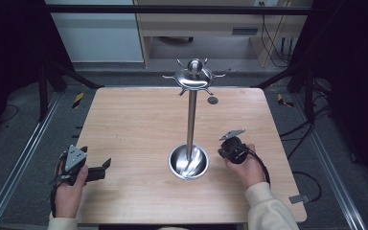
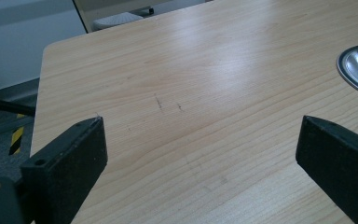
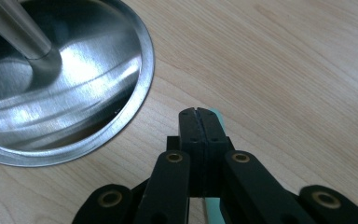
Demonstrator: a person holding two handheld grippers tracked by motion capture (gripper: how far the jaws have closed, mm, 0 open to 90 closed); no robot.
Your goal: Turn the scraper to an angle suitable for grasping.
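From above, a steel stand point(image 1: 190, 120) rises from its round dish base point(image 1: 188, 162) at the middle of the wooden surface point(image 1: 134, 124). My left gripper point(image 1: 106, 164) rests at the near left edge, and my right gripper point(image 1: 220, 152) sits just right of the base. Along my left gripper point(image 2: 200, 140), its jaws are spread wide over bare wood. Along my right gripper point(image 3: 199, 113), the jaws are clenched together beside the base's rim point(image 3: 140, 93), something pale green partly hidden beneath them.

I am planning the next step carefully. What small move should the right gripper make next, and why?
Probably open its jaws: the right gripper is shut just beside the stand's base, so it can grasp nothing; the left gripper is open.
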